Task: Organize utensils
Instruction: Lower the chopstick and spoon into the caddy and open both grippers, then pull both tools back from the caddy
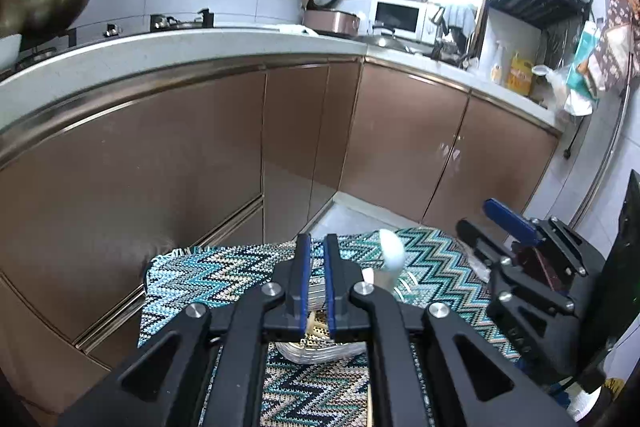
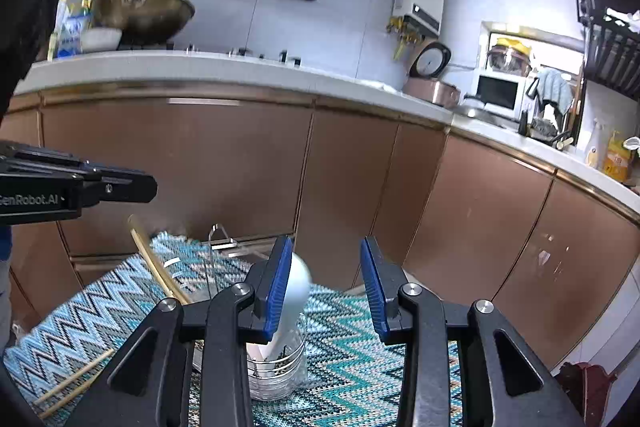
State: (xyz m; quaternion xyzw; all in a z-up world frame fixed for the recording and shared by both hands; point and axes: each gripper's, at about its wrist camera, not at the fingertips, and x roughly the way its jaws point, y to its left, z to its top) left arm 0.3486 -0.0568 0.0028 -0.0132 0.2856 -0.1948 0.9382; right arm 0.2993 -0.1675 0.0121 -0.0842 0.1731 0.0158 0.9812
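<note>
A white spoon [image 2: 294, 291] stands upright in a wire utensil holder [image 2: 276, 371] on a zigzag-patterned cloth [image 2: 352, 367]. My right gripper [image 2: 326, 287] is open and empty just above and right of the spoon. Loose wooden chopsticks [image 2: 72, 383] lie on the cloth at the left. My left gripper [image 1: 317, 267] has its jaws nearly closed on a thin pale stick [image 1: 314, 325] that shows low between the pads; the grip itself is hard to see. The white spoon [image 1: 392, 255] and the right gripper [image 1: 532, 259] show in the left wrist view.
A clear glass dish [image 1: 320, 349] sits under my left gripper on the cloth. Brown cabinet doors [image 1: 180, 167] and a white countertop [image 1: 200, 47] stand behind. A curved wooden piece [image 2: 156, 267] and a metal clip [image 2: 218, 239] lie by the cloth's far edge.
</note>
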